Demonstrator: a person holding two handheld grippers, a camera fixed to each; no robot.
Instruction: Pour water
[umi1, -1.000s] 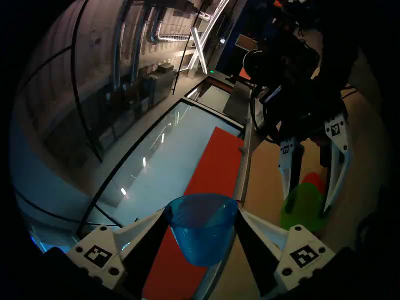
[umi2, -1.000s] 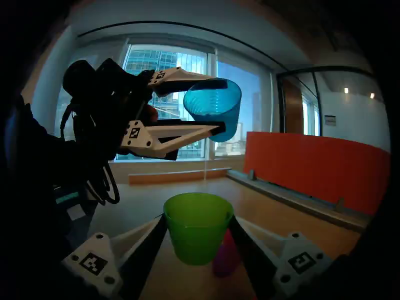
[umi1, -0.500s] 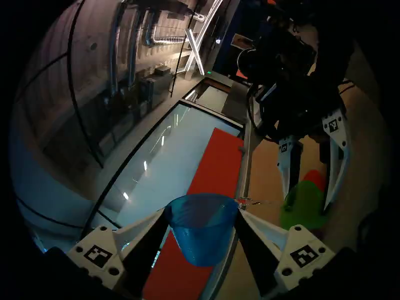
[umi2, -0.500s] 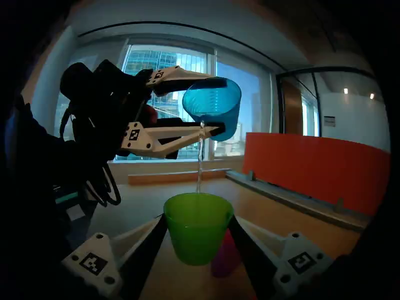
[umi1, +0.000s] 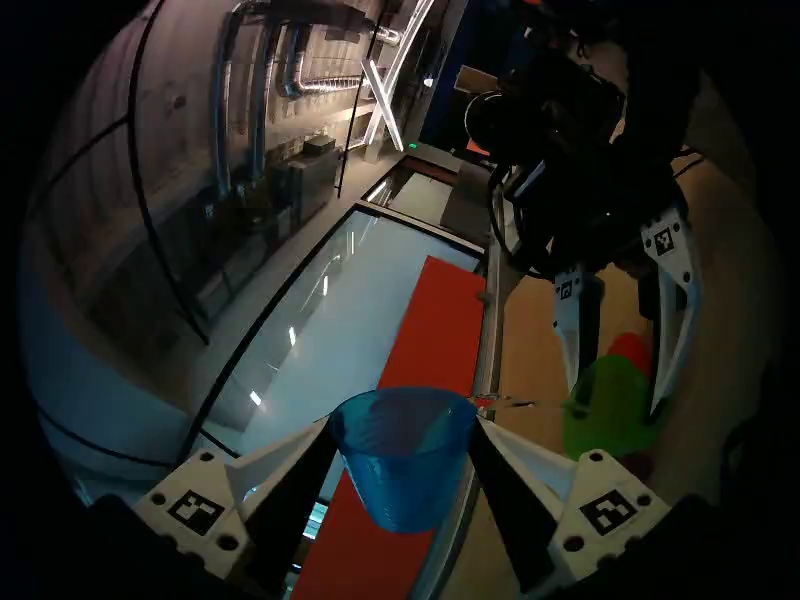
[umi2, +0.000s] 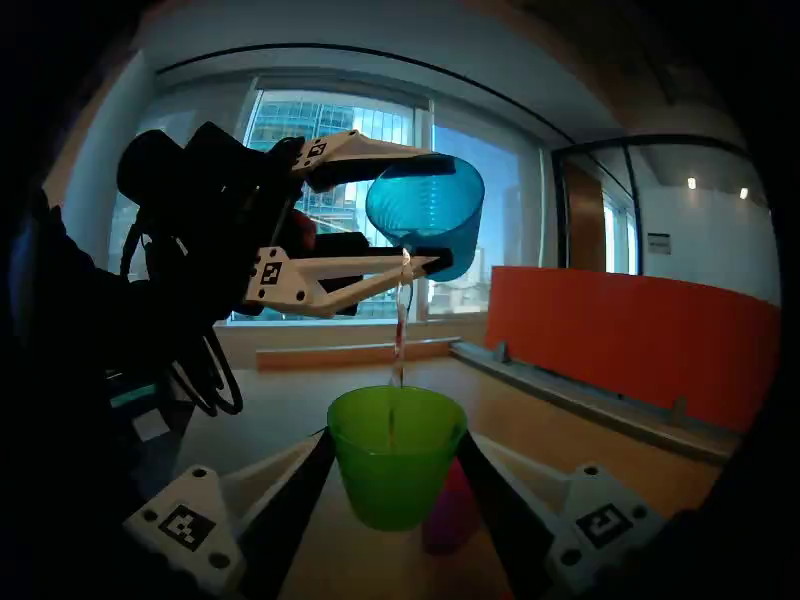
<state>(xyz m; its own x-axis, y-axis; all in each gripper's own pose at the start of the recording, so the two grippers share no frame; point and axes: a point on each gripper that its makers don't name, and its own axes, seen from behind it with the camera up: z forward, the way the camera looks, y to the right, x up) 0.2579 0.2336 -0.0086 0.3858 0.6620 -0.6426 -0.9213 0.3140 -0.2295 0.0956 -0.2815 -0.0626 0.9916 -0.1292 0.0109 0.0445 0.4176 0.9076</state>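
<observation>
- Left gripper view: the left gripper (umi1: 402, 428) has both fingers clamped on the tilted blue cup (umi1: 402, 475). A thin stream of water (umi1: 525, 402) runs from the blue cup's rim to the green cup (umi1: 610, 415), which the right gripper (umi1: 616, 398) grips on both sides.
- Right gripper view: the blue cup hangs tipped directly above the green cup, and the stream drops inside. A pink cup (umi2: 452, 508) stands just behind the green cup on the wooden table (umi2: 560, 450).

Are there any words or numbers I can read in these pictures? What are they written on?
No words or numbers are readable here.
Square markers on the left gripper and the right gripper: black-and-white patterns, not writing.
Small sign on the far wall: too small to read.
Blue cup and green cup: no writing shows.
</observation>
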